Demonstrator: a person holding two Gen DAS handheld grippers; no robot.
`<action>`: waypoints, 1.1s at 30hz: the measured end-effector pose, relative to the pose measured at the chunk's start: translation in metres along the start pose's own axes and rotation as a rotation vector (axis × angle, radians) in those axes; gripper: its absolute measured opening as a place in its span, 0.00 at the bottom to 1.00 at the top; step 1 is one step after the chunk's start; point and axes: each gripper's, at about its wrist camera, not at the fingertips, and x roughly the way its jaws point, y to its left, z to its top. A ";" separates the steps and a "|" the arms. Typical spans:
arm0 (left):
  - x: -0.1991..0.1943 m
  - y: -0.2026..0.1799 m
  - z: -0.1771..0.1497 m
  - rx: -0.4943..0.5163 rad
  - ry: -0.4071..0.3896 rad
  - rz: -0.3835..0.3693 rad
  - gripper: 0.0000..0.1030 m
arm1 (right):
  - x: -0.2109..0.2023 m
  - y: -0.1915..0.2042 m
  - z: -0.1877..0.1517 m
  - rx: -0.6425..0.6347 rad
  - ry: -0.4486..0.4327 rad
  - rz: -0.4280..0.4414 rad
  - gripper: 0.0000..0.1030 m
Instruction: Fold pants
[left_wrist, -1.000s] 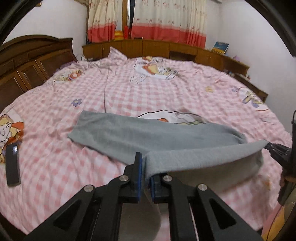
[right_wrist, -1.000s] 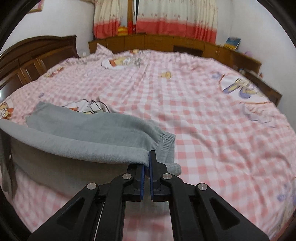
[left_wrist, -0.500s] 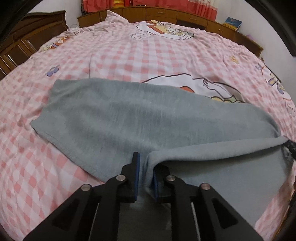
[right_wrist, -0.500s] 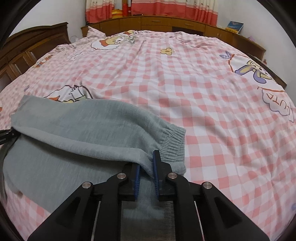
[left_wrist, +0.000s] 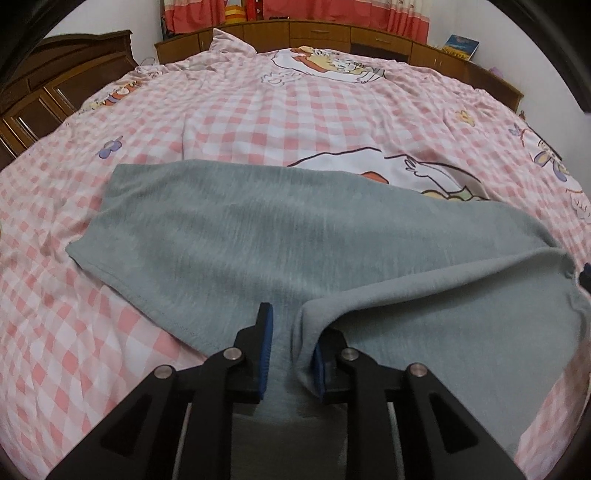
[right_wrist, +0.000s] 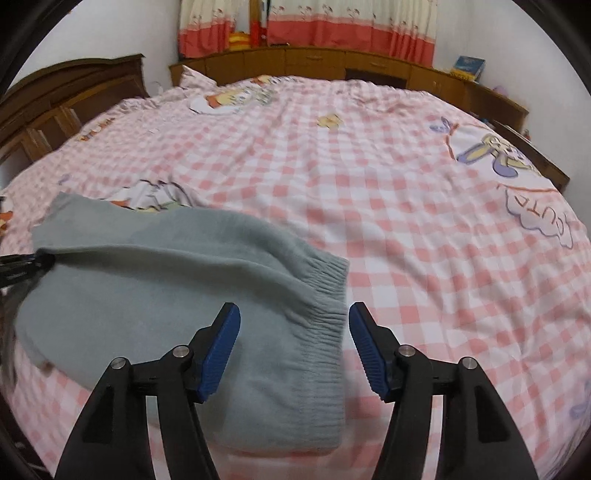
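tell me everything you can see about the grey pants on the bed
The soft grey knit pants lie on the pink-and-white checked bedsheet, one layer folded over another. The ribbed elastic waistband lies between the fingers of the wide-open right claw, apparently untouched. A folded edge rises between the left claw's parted fingers, resting against one of them. A stitched hem runs along the left side.

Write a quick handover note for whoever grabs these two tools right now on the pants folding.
Left tool: open, a raised fold of the gray pants resting against its right pad, nothing clamped.
Right tool: wide open, holding nothing, over the elastic waistband.
Pants lie on the pink checked bedspread, one layer folded over the other lengthwise.
Done: first fold laid down and released.
Left: probably smooth it, then fold across its length.
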 end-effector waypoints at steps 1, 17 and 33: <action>0.000 0.002 0.001 -0.012 0.003 -0.011 0.20 | 0.005 -0.002 0.002 -0.007 0.001 -0.037 0.60; -0.086 -0.008 0.013 0.008 -0.182 -0.081 0.07 | -0.008 0.011 -0.018 0.109 -0.118 -0.197 0.23; -0.009 -0.032 0.082 0.077 -0.083 0.050 0.07 | 0.051 0.012 0.004 0.121 -0.020 -0.336 0.26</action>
